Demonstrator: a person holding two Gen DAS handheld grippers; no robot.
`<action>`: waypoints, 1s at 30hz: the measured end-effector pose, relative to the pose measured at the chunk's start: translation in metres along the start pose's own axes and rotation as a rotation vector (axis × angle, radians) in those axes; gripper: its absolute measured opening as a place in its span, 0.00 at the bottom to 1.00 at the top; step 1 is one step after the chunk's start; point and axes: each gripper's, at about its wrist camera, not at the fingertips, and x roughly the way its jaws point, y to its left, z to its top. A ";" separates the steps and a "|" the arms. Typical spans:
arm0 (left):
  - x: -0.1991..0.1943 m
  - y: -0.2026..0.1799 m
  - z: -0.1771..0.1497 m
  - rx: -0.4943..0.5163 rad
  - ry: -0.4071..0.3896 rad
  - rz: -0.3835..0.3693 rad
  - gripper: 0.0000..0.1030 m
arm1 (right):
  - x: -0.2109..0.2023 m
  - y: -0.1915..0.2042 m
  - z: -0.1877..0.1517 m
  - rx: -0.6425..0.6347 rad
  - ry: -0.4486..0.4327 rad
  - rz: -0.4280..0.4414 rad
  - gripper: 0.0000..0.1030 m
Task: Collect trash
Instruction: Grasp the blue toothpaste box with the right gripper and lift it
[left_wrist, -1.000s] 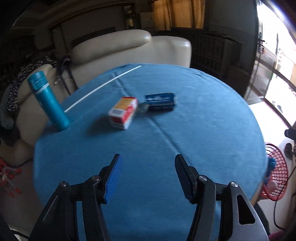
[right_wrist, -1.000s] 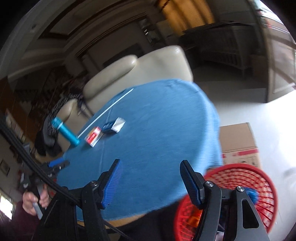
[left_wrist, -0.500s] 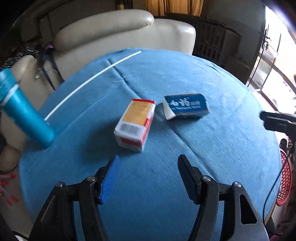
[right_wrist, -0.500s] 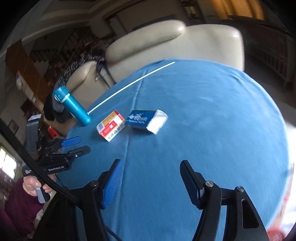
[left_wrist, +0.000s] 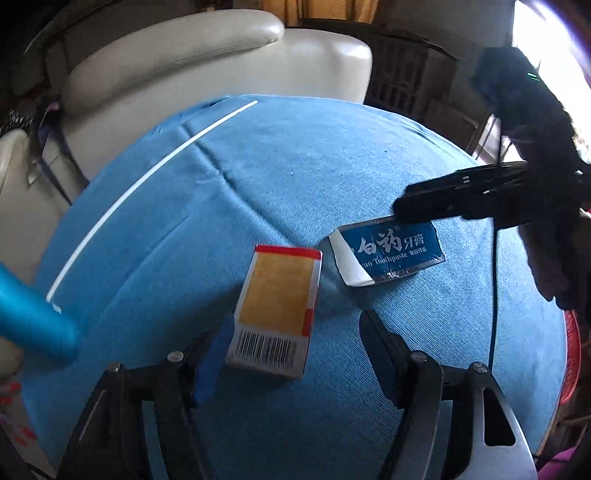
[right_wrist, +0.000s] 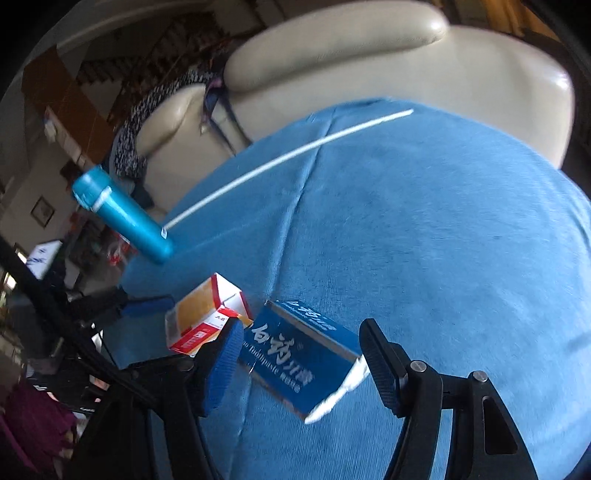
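Straddling the orange-and-red carton (left_wrist: 277, 312) mid-table, my left gripper (left_wrist: 291, 334) is opening, pads not pressing; right gripper (right_wrist: 301, 354) hangs released around the blue "Toothpaste" box (right_wrist: 303, 356), just beside it. Blue cloth (left_wrist: 295, 166) beyond lies bare to the far edge w/ a white strip (left_wrist: 147, 177). Only the right view shows the teal bottle's (right_wrist: 122, 214) cap; carton's red print is prob. too blurred to read.

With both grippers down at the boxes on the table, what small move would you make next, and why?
Probably ease the left gripper a little further over the orange box, then close. Its jaws are opening, the box's near end lies between the fingertips, and nothing presses on it yet. The right gripper likewise straddles the blue toothpaste box.
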 end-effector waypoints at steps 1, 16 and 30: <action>0.001 0.001 0.002 0.004 -0.001 -0.011 0.69 | 0.008 0.000 0.002 0.000 0.027 0.028 0.67; 0.005 0.015 0.000 0.026 0.000 -0.040 0.69 | 0.032 0.059 -0.042 -0.305 0.144 -0.093 0.72; 0.000 0.004 -0.010 -0.099 -0.042 0.012 0.50 | -0.006 0.051 -0.086 -0.196 -0.006 -0.199 0.59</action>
